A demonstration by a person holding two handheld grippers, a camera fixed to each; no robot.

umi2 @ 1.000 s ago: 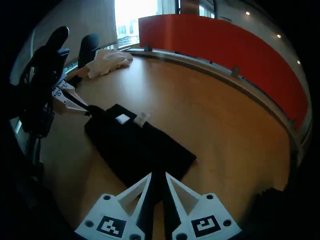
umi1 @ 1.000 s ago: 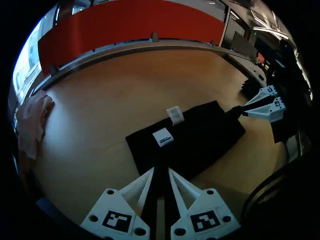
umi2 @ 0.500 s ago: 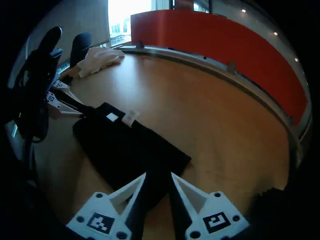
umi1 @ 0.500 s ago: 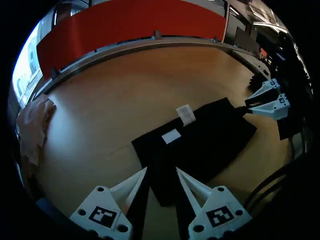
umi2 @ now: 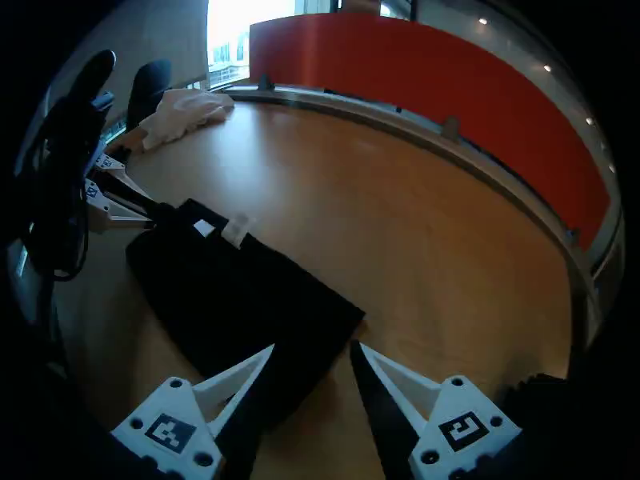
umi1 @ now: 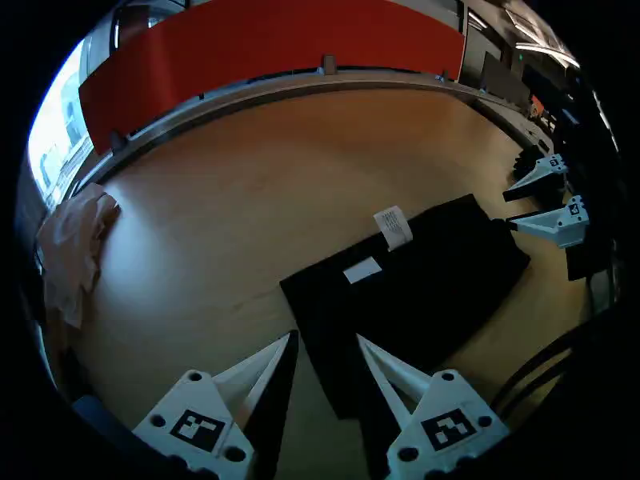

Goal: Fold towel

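towel [umi1: 424, 280]: we are viewing it lying flat on the wooden table [umi1: 240, 176], dark, folded into a long strip, white tags [umi1: 393, 225] facing up; we are judging it set down so a further fold can begin.
left gripper [umi1: 326, 339]: we are holding it at one short end of the towel, fingers spread wide, pinching nothing; contact with the fabric cannot be told.
right gripper [umi2: 314, 349]: we are holding it at the opposite short end, likewise spread and empty.
pale cloth [umi1: 72, 248]: lying well apart from the towel.
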